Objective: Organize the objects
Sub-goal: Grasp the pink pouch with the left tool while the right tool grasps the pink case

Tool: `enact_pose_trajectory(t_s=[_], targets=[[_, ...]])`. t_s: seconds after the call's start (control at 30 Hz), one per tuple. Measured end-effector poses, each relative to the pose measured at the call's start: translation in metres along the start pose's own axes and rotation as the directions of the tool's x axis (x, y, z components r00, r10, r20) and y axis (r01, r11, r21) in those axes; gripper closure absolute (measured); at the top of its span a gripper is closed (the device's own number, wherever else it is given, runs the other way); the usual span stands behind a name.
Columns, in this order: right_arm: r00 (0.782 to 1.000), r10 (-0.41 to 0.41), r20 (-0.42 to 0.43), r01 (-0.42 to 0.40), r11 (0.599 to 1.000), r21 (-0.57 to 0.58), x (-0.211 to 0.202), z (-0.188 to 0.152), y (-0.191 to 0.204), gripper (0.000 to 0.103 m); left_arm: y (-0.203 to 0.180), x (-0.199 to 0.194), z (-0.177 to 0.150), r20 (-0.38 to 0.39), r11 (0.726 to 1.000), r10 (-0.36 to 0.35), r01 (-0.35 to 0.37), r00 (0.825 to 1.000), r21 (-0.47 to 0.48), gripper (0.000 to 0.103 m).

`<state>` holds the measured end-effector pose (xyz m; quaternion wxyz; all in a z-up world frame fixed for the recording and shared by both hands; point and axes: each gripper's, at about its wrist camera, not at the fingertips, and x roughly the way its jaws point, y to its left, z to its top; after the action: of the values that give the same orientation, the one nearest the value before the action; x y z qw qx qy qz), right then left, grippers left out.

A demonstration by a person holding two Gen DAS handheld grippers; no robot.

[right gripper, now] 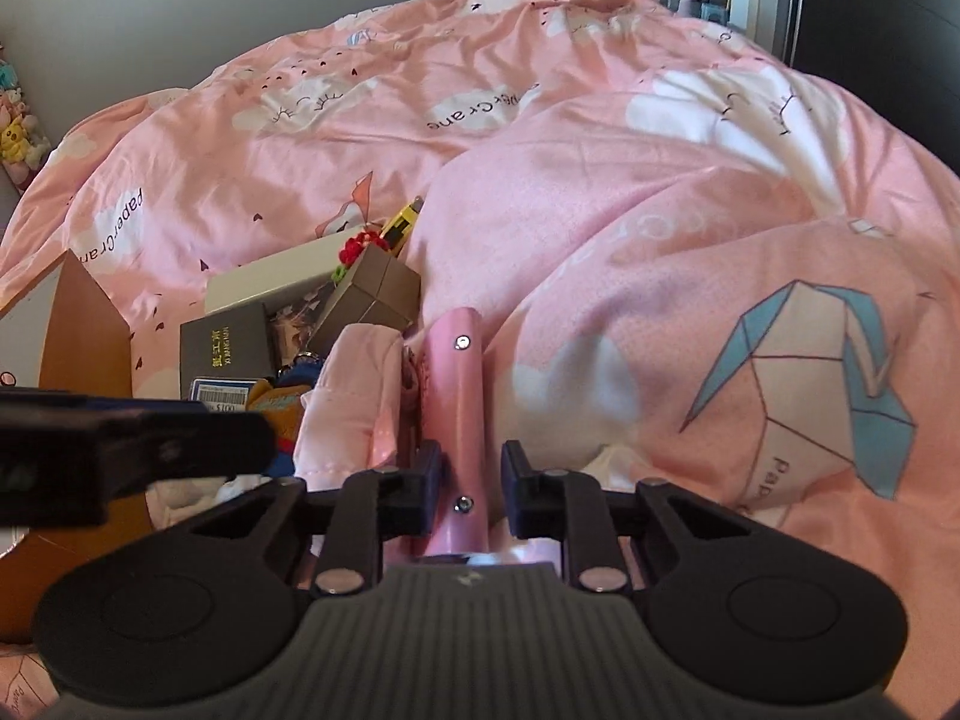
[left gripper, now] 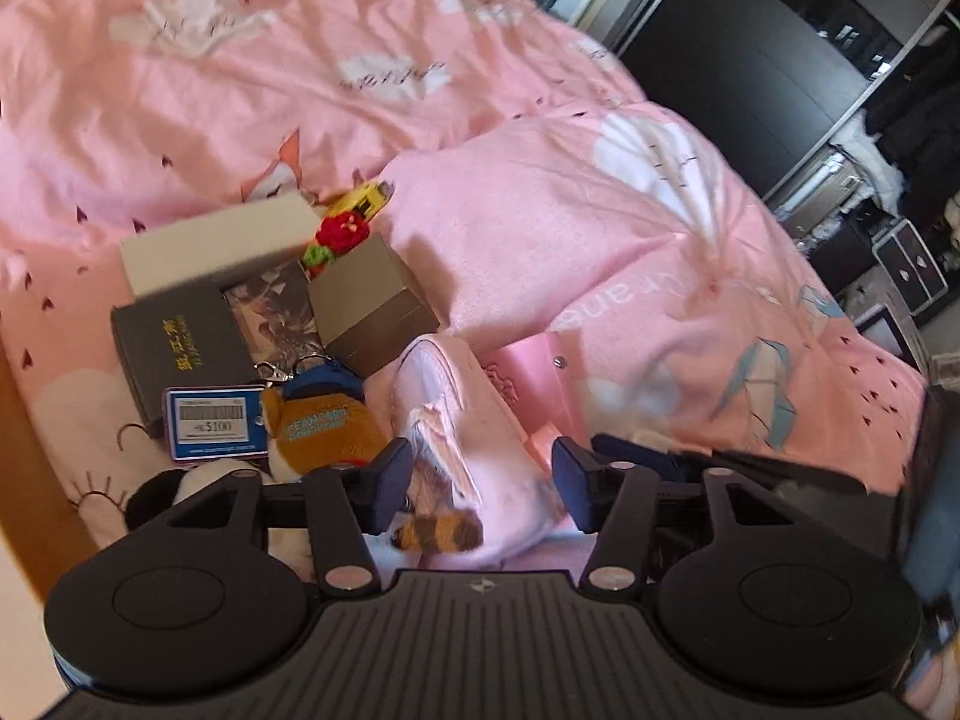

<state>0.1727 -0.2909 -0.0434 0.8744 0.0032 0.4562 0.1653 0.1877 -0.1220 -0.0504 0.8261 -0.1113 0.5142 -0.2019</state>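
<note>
Two grey boxes lay on the pink quilt [right gripper: 630, 192]: a long one [left gripper: 210, 249] and a cube [left gripper: 372, 306] at its 4 o'clock. One dark book [left gripper: 180, 345], one barcode tag [left gripper: 213, 423], one brown plush keyring [left gripper: 327, 429], one red crochet flower [left gripper: 342, 231] and one yellow item [left gripper: 366, 198] lay clustered there. One pale pink pouch [left gripper: 447, 420] sat at the cluster's 5 o'clock. The left gripper [left gripper: 483, 483] stood wide open, its pads either side of the pouch; contact could not be judged. The right gripper [right gripper: 471, 477] was nearly closed around one pink folder [right gripper: 456, 384], at the pouch's 3 o'clock; whether the pads touched it could not be told.
</note>
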Motion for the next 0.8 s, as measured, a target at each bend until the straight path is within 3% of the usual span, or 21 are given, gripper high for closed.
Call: enact_pose_trajectory(t_s=[0.13, 0.4, 0.53, 0.8], targets=[[0.999, 0.041, -0.027, -0.041, 0.999, 0.002, 0.013, 0.004, -0.002, 0.08, 0.005, 0.025, 0.013, -0.064, 0.998, 0.023, -0.027, 0.998, -0.059, 0.038], [0.995, 0.08, -0.062, -0.079, 0.997, 0.008, 0.029, 0.011, -0.002, 0.08, 0.002, 0.044, 0.016, -0.124, 0.995, 0.08, -0.087, 0.989, -0.049, 0.036], [0.995, 0.071, -0.069, -0.072, 0.997, -0.016, 0.029, 0.007, 0.002, 0.082, 0.006, 0.045, 0.012, -0.153, 0.996, 0.051, -0.061, 0.987, -0.06, 0.054], [0.997, 0.047, -0.062, -0.052, 0.995, -0.086, 0.019, -0.004, 0.018, 0.083, 0.01, 0.032, -0.007, -0.127, 0.997, 0.043, -0.051, 0.991, -0.056, 0.073]])
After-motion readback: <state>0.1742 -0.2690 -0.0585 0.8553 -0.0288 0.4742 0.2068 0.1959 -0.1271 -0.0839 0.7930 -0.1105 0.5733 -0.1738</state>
